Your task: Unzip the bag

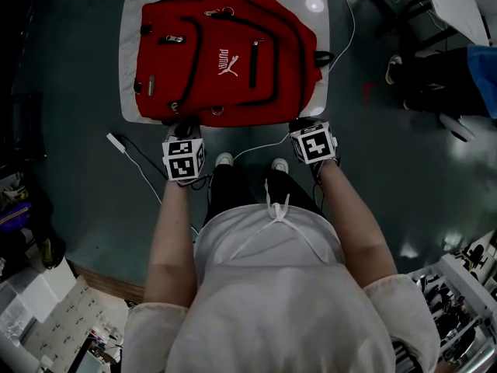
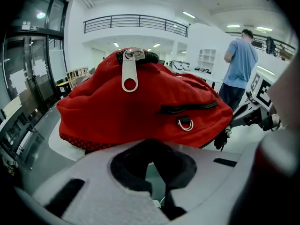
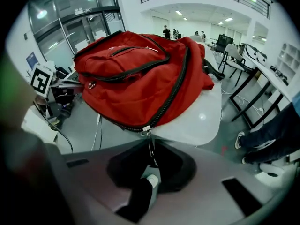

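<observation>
The right gripper (image 3: 151, 167) is clenched on the zipper pull (image 3: 150, 146). The pull's thin link drops from the slider (image 3: 146, 129) at 12 o'clock into the narrow slot between the jaws. From the slider, the black zipper track (image 3: 174, 89) climbs away toward 1 o'clock along the flank of the red backpack (image 3: 136, 74), then bends back toward 11 over its crown. My judgement is that the coming pull has to follow that line and not run straight outward.

In the head view the backpack (image 1: 225, 61) lies flat at 12 o'clock from both hands, with its long axis running roughly 9 to 3. The slider sits at its 5 o'clock corner, so the right hand is the one on the job.

The left gripper (image 2: 152, 172) is at the bag's 7 o'clock corner, with the red hem just over the top of its jaw hollow. Whether it pinches the fabric or only rests against it I cannot tell. Bracing there would keep the bag from sliding with the zip.

The bag rests on a white table (image 1: 128, 61) with rounded corners, and the table edge lies just beyond the grippers. Below is a dark glossy floor (image 1: 70, 92) with a white cable (image 1: 144, 169) trailing at 8 o'clock. The room is a bright hall with a balcony railing (image 2: 136, 22), desks (image 3: 262, 74) at 3 o'clock and a person in a blue shirt (image 2: 239, 57) well apart.
</observation>
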A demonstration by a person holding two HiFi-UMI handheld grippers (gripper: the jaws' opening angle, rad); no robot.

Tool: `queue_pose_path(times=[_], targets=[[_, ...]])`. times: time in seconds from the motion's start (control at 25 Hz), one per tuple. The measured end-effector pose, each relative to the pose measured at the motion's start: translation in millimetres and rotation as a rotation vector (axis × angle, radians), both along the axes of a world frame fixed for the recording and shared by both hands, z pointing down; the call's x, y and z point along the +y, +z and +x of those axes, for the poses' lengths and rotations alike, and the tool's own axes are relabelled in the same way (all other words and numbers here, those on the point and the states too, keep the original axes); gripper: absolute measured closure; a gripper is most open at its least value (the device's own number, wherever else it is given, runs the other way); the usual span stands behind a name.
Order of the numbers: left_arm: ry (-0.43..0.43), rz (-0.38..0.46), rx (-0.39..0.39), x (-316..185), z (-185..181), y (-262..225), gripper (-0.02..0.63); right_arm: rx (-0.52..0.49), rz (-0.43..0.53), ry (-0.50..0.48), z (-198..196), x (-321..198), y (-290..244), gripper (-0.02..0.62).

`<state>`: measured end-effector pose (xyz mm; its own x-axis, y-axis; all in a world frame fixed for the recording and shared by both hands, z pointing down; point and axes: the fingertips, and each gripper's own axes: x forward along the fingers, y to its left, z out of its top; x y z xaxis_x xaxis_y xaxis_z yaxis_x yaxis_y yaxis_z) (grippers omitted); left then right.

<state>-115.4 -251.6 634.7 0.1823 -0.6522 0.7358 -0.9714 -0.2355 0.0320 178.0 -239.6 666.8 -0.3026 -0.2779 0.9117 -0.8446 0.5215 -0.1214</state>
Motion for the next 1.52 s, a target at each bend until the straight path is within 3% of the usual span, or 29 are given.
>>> queue_pose_path(times=[0.28, 0.44, 0.6, 0.92, 1.2, 1.52], targets=[[0.016, -0.012, -0.008, 0, 1, -1, 0.586, 0.043, 0.038, 0.037, -1, 5, -10, 0.555], [0.050, -0.078, -0.034, 4, 3, -6, 0.586, 0.035, 0.065, 0.064, -11, 16, -28, 0.500], [0.064, -0.068, 0.028, 16, 12, -25, 0.586, 0.001, 0.106, 0.073, -29, 19, -55, 0.499], [0.179, 0.153, 0.076, -9, 48, -113, 0.586, -0.125, 0.344, 0.123, -63, -32, -153, 0.546], [0.278, 0.455, 0.085, -46, 75, -245, 0.586, -0.235, 0.647, 0.178, -77, -66, -267, 0.560], [0.310, 0.786, 0.190, -48, 92, -378, 0.586, -0.330, 0.831, 0.175, -86, -71, -358, 0.561]])
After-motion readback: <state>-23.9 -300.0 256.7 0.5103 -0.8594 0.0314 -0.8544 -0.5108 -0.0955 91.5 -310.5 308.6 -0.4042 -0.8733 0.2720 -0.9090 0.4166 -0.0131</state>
